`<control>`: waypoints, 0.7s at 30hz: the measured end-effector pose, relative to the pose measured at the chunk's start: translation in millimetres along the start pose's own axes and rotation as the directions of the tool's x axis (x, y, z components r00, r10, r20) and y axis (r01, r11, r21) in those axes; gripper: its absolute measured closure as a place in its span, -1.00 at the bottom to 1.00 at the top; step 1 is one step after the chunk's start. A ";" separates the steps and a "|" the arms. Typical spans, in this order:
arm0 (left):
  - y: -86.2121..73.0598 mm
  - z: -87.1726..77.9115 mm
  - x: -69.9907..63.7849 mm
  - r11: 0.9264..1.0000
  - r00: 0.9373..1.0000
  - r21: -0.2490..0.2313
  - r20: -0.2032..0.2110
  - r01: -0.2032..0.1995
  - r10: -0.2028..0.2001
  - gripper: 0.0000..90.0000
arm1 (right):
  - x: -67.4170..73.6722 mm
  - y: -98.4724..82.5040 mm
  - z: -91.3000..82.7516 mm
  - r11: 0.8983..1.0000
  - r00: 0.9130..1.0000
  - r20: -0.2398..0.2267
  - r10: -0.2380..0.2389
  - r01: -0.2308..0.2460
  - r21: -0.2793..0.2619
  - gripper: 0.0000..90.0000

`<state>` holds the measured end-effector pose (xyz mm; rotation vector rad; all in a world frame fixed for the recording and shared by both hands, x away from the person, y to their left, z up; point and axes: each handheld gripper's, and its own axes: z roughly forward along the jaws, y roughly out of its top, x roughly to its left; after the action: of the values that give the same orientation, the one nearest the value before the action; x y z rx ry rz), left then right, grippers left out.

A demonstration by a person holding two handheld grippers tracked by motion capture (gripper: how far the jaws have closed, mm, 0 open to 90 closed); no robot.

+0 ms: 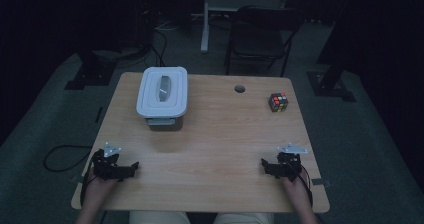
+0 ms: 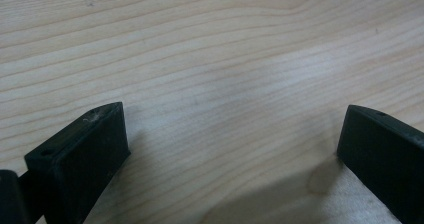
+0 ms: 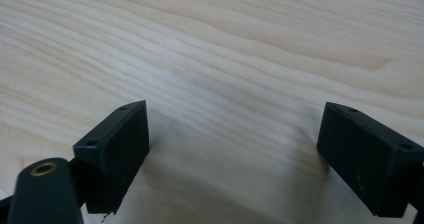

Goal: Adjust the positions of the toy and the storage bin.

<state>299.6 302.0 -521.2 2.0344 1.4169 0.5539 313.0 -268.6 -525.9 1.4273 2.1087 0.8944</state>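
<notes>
A white lidded plastic box (image 1: 162, 97) stands at the back left of the wooden table (image 1: 215, 134). A colourful puzzle cube (image 1: 278, 102) sits at the back right. My left gripper (image 1: 131, 168) rests near the front left edge, held by a hand, open over bare wood (image 2: 232, 119). My right gripper (image 1: 266, 166) rests near the front right edge, also open with nothing between its jaws (image 3: 232, 119). Both point toward the table's middle, far from the box and the cube.
A round cable hole (image 1: 240, 89) lies in the tabletop near the back edge. Behind the table stand a dark folding chair (image 1: 260, 34) and a white stand (image 1: 205, 24). A cable (image 1: 60, 156) loops on the floor at the left.
</notes>
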 end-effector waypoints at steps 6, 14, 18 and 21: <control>8.3 -1.6 4.7 1.000 1.000 -0.013 0.002 0.020 -0.020 -0.98 | 11.9 17.7 11.1 0.999 1.000 -0.019 -0.015 0.014 -0.033 -0.71; 20.5 -2.4 8.0 0.999 0.999 -0.032 -0.002 0.040 -0.040 -0.98 | 35.1 42.2 24.6 0.997 0.995 -0.077 -0.063 0.058 -0.060 -0.71; 25.8 0.8 9.3 1.000 1.000 -0.025 -0.008 0.017 -0.018 -0.98 | 47.2 53.8 33.6 0.994 0.991 -0.093 -0.096 0.090 -0.064 -0.71; 29.4 2.8 11.6 0.999 1.000 -0.038 -0.001 0.018 -0.018 -0.98 | 53.7 62.0 40.1 0.993 0.989 -0.102 -0.106 0.100 -0.070 -0.71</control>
<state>325.8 304.7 -503.3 1.9898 1.4135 0.5699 359.8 -192.0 -509.2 1.2517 2.1872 1.0079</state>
